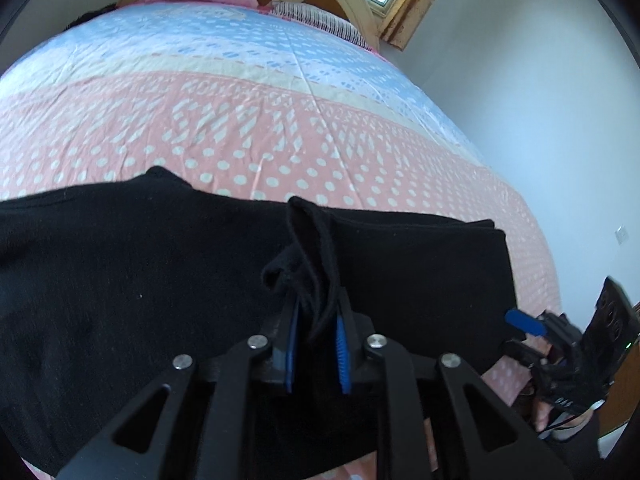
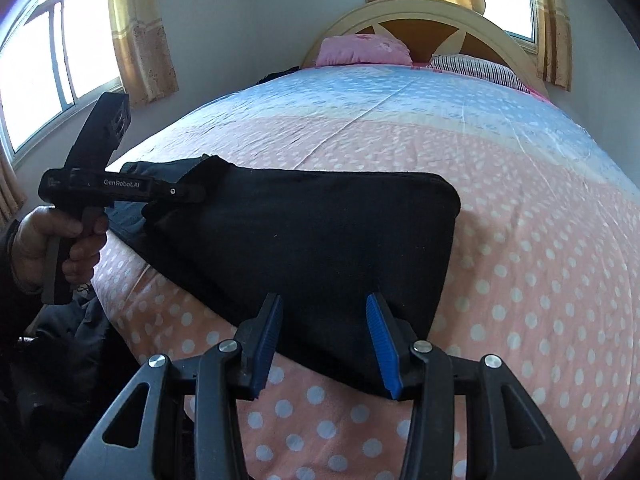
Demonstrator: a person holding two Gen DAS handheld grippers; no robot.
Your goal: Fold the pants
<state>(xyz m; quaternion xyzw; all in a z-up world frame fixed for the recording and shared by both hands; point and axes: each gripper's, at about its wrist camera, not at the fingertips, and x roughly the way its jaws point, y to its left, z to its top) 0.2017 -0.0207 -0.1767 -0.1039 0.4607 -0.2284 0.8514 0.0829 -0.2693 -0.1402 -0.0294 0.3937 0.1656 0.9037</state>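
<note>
Black pants [image 2: 304, 240] lie folded on the bed, near its front edge. In the left wrist view my left gripper [image 1: 316, 308] has its blue pads [image 1: 342, 344] closed on a bunched fold of the pants [image 1: 120, 280], which stands up between them. The right wrist view shows that same left gripper [image 2: 198, 192] at the pants' far left corner, with a hand on its handle. My right gripper [image 2: 324, 300] stands open over the pants' near right edge, its pads apart and pressing on nothing. It shows at the right edge of the left wrist view as the right gripper [image 1: 520, 332].
The bed's pink and blue dotted sheet [image 2: 520, 240] spreads beyond the pants. A pink pillow [image 2: 362, 50] and a striped pillow [image 2: 476, 66] lie by the headboard [image 2: 420, 16]. Windows with yellow curtains [image 2: 140, 32] stand behind. Dark clutter lies on the floor at lower left.
</note>
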